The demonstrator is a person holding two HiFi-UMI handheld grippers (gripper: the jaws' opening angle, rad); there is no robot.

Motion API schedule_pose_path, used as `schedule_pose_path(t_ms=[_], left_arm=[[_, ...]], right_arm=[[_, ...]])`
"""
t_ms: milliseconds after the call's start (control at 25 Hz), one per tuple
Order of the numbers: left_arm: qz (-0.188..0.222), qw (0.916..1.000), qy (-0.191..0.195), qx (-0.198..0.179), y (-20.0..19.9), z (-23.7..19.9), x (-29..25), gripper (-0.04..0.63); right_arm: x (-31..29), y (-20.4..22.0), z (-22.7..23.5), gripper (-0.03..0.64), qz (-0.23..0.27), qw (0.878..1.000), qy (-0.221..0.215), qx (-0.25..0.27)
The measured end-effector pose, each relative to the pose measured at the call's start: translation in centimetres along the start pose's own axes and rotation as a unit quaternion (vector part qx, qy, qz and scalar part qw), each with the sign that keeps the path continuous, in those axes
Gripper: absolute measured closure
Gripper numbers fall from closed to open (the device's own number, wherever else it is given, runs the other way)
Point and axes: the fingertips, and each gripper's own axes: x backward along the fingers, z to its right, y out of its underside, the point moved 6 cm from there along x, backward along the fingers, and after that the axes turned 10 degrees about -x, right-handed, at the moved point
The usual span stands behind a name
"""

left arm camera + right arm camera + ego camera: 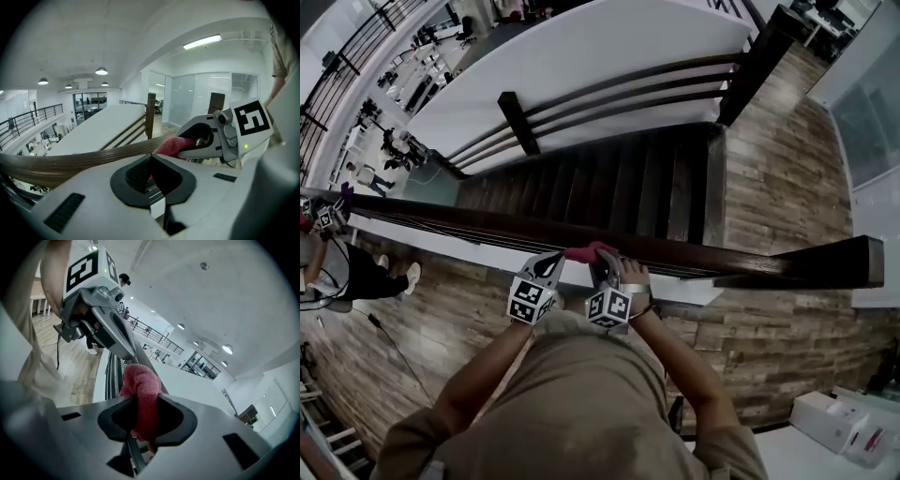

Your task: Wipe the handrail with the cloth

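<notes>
Spanning stairwell (609, 178), dark handrail (750, 258); right tool (143, 398) clamps pink cloth (139, 383).

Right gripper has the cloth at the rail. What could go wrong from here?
1. The cloth sits bunched in the right gripper; hard jaw tips may scrape the handrail.
2. If it slips, it likely drops into the stairwell.
3. The left gripper is close alongside and could collide.

Dark brown wooden handrail (487, 223), long and smooth, stretching from 9 o'clock to 3 o'clock across the head view. Pink fuzzy cloth (589, 251) bunched into a wad (folds hanging down), resting on the rail's top, slightly toward 6 o'clock from centre.
</notes>
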Motion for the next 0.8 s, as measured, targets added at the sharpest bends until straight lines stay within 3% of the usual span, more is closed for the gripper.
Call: schedule_pose_path(t_ms=[360,560,800], left_arm=[[0.015,0.9997,-0.021,0.000,-6.0,13.1,-5.4,0.578],[0.023,0.9997,0.010,-0.007,-8.5,19.6,-8.6,0.578],[0.024,0.9982,0.047,-0.028,-10.4,23.4,-10.7,0.578]], right_arm=[[8.9,10.9,8.1,0.513,-0.005,1.000,0.009,-0.013],[13.9,17.6,12.2,0.513,-0.030,0.999,0.037,-0.025],[20.7,26.1,17.6,0.513,-0.084,0.988,0.108,-0.066]])
